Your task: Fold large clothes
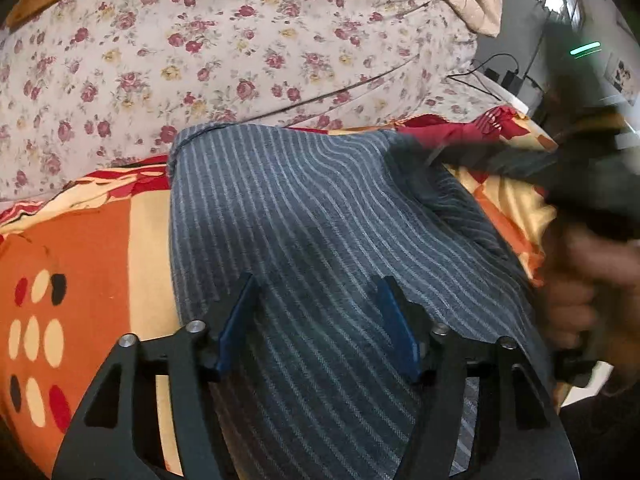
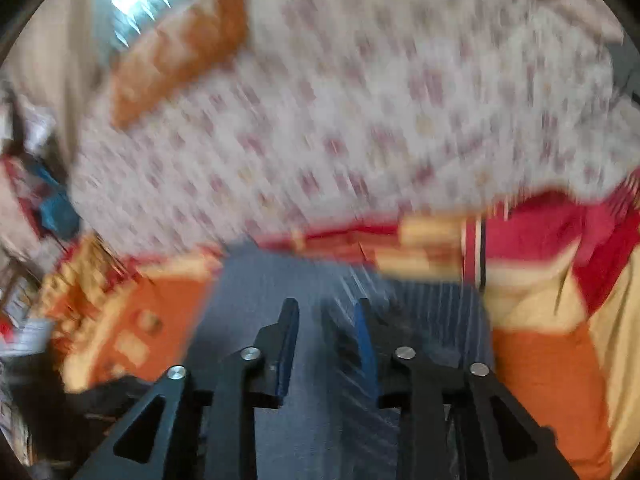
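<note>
Striped garment laid on the patterned bed cover, both grippers empty

The grey striped garment (image 1: 320, 216) lies near the orange cover's (image 1: 80, 248) far edge; left gripper (image 1: 316, 312) wide, right gripper (image 2: 328, 320) narrowly parted. Loose folds could spring open unpressed.

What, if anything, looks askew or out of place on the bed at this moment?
The blue striped garment lies skewed across the orange patterned bedspread, its right edge rumpled into a raised fold. Both the left gripper and right gripper hang over it, jaws apart, nothing pinched. The right wrist view is motion-blurred. No damage shows.
</note>
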Action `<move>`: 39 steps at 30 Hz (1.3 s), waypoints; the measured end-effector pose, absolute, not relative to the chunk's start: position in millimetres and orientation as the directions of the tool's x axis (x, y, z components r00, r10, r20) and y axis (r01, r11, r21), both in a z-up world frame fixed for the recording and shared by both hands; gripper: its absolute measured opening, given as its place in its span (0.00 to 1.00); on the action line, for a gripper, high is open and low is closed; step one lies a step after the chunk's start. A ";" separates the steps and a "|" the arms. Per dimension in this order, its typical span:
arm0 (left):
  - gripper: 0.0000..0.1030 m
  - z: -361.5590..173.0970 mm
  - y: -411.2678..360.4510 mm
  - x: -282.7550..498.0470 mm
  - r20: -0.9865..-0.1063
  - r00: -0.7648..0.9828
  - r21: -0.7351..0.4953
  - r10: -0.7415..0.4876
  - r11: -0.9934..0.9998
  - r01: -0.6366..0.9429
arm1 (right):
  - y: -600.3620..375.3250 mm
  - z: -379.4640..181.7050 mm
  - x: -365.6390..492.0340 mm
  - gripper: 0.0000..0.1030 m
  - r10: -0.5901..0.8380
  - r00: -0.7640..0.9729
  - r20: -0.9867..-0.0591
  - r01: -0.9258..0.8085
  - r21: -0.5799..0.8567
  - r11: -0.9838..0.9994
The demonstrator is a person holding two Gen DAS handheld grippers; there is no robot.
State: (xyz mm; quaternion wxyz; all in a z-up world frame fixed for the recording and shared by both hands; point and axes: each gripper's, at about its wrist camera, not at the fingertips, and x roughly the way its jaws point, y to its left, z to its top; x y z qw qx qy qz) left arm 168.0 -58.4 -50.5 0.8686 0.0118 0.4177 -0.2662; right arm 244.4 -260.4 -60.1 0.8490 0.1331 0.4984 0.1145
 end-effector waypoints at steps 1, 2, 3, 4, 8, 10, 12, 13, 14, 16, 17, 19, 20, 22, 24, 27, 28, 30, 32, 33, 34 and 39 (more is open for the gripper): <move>0.62 -51.9 -57.7 168.1 -0.729 0.509 -0.210 -0.458 0.857 0.471 | -263.9 -72.1 246.6 0.27 0.341 0.453 -0.824 -0.043 0.361 0.931; 0.62 -52.8 -56.2 167.7 -0.723 0.511 -0.219 -0.464 0.856 0.469 | -264.9 -73.0 246.3 0.27 0.350 0.464 -0.814 -0.046 0.372 0.927; 0.62 -52.4 -56.0 167.2 -0.722 0.513 -0.221 -0.465 0.857 0.466 | -265.5 -70.9 246.0 0.27 0.354 0.471 -0.808 -0.049 0.377 0.925; 0.62 -52.4 -55.6 167.0 -0.720 0.516 -0.220 -0.464 0.858 0.464 | -263.6 -69.5 244.2 0.27 0.349 0.476 -0.807 -0.055 0.369 0.928; 0.62 -51.2 -57.3 165.6 -0.721 0.524 -0.202 -0.452 0.862 0.466 | -255.7 -68.6 240.3 0.43 0.348 0.484 -0.803 -0.108 0.340 0.934; 0.64 -51.3 -58.4 165.6 -0.723 0.522 -0.200 -0.452 0.860 0.469 | -249.6 -69.1 240.0 0.62 0.391 0.472 -0.790 -0.160 0.359 0.919; 0.66 -51.9 -58.8 166.4 -0.725 0.516 -0.203 -0.457 0.857 0.473 | -242.4 -70.1 240.8 0.77 0.396 0.459 -0.796 -0.194 0.345 0.918; 0.67 -52.1 -59.3 167.0 -0.726 0.512 -0.205 -0.459 0.855 0.476 | -237.2 -70.3 240.5 0.82 0.381 0.453 -0.806 -0.210 0.319 0.924; 0.69 -52.2 -59.8 167.3 -0.727 0.508 -0.208 -0.462 0.853 0.479 | -234.8 -71.0 240.0 0.83 0.367 0.451 -0.814 -0.216 0.300 0.929; 0.71 -52.6 -60.3 167.8 -0.729 0.500 -0.213 -0.468 0.849 0.484 | -235.1 -71.5 239.6 0.83 0.367 0.454 -0.812 -0.215 0.300 0.929; 0.73 -52.6 -60.6 168.0 -0.729 0.497 -0.215 -0.470 0.847 0.486 | -237.3 -71.7 239.3 0.83 0.375 0.455 -0.808 -0.213 0.310 0.927; 0.74 -52.7 -61.8 167.7 -0.730 0.495 -0.212 -0.471 0.845 0.491 | -243.1 -72.3 239.3 0.84 0.408 0.456 -0.791 -0.207 0.352 0.913; 0.75 -52.7 -62.5 167.4 -0.731 0.495 -0.207 -0.469 0.844 0.494 | -245.1 -72.1 239.2 0.85 0.421 0.456 -0.785 -0.205 0.367 0.907; 0.75 -52.9 -63.3 167.0 -0.732 0.496 -0.202 -0.468 0.843 0.498 | -250.1 -72.3 238.5 0.87 0.450 0.457 -0.768 -0.197 0.406 0.893; 0.75 -53.1 -62.6 167.1 -0.730 0.495 -0.206 -0.471 0.842 0.498 | -254.6 -72.3 237.5 0.88 0.476 0.459 -0.750 -0.186 0.443 0.877; 0.75 -53.3 -62.2 167.2 -0.730 0.495 -0.206 -0.472 0.842 0.498 | -260.5 -73.3 236.8 0.89 0.513 0.463 -0.723 -0.165 0.499 0.851; 0.75 -53.2 -62.3 167.0 -0.730 0.496 -0.204 -0.471 0.842 0.499 | -263.1 -74.9 237.0 0.90 0.532 0.459 -0.712 -0.157 0.525 0.837; 0.75 -52.9 -62.4 166.9 -0.729 0.499 -0.202 -0.469 0.843 0.498 | -264.6 -75.9 237.5 0.91 0.545 0.454 -0.705 -0.149 0.543 0.826; 0.75 -52.6 -62.7 166.4 -0.729 0.500 -0.198 -0.467 0.844 0.499 | -263.6 -76.0 237.6 0.92 0.546 0.444 -0.711 -0.149 0.542 0.827; 0.75 -52.4 -62.9 166.1 -0.730 0.500 -0.197 -0.466 0.844 0.499 | -261.8 -75.4 237.0 0.92 0.541 0.441 -0.716 -0.154 0.534 0.832; 0.75 -52.1 -63.0 165.7 -0.731 0.500 -0.194 -0.465 0.844 0.500 | -259.7 -75.1 236.7 0.92 0.535 0.435 -0.724 -0.162 0.522 0.838; 0.75 -53.3 -63.6 166.1 -0.730 0.505 -0.184 -0.461 0.844 0.504 | -264.6 -73.6 233.8 0.91 0.537 0.454 -0.711 -0.156 0.530 0.834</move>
